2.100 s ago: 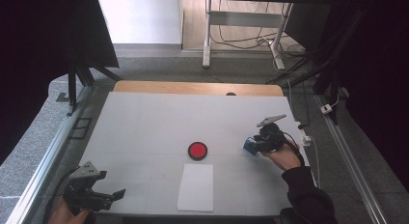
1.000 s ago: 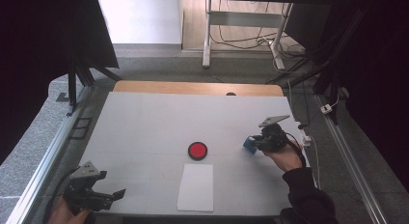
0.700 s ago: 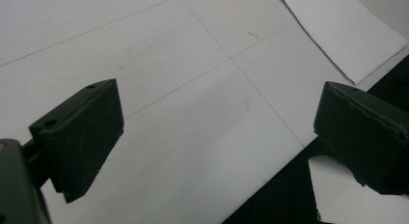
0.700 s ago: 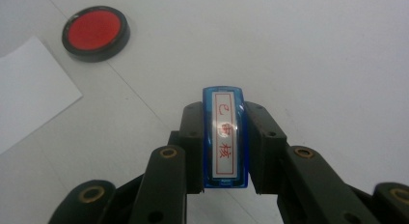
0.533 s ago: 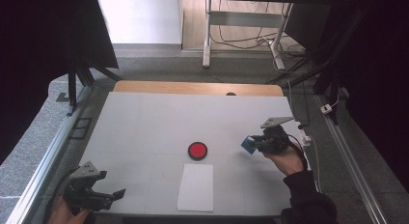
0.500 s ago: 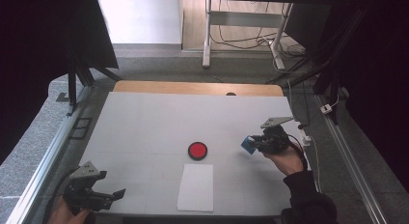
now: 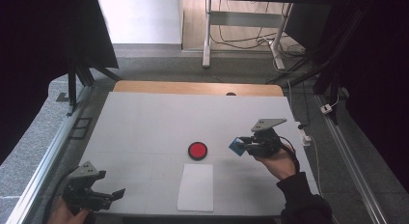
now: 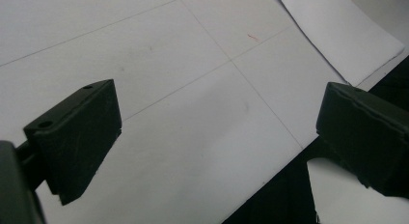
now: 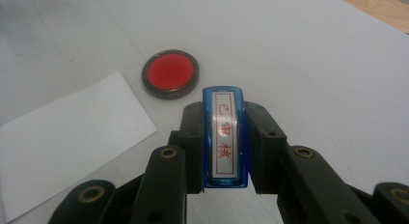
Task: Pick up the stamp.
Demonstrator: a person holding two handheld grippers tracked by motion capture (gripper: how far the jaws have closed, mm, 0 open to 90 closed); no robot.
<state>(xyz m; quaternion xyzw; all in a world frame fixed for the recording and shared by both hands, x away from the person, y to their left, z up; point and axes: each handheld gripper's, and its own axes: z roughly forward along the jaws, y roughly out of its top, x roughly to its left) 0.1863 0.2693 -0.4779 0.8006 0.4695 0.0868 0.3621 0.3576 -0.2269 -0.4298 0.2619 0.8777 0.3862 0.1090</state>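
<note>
We find the right gripper (image 9: pixel 224 137) clamped tight on a blue stamp (image 9: pixel 224 137), held clear of the table (image 7: pixel 144 118). Red ink pad (image 9: pixel 170 73) sits ahead-left of it, paper sheet (image 9: pixel 67 137) nearer, to its left. Advise keeping the stamp face level when inking. Left gripper (image 8: pixel 212 137) gapes wide, empty. Stamp's underside is hidden; label chars hard to read.

Ink pad (image 7: pixel 197 150) lies behind paper sheet (image 7: pixel 196 187) on table (image 7: pixel 144 122).
</note>
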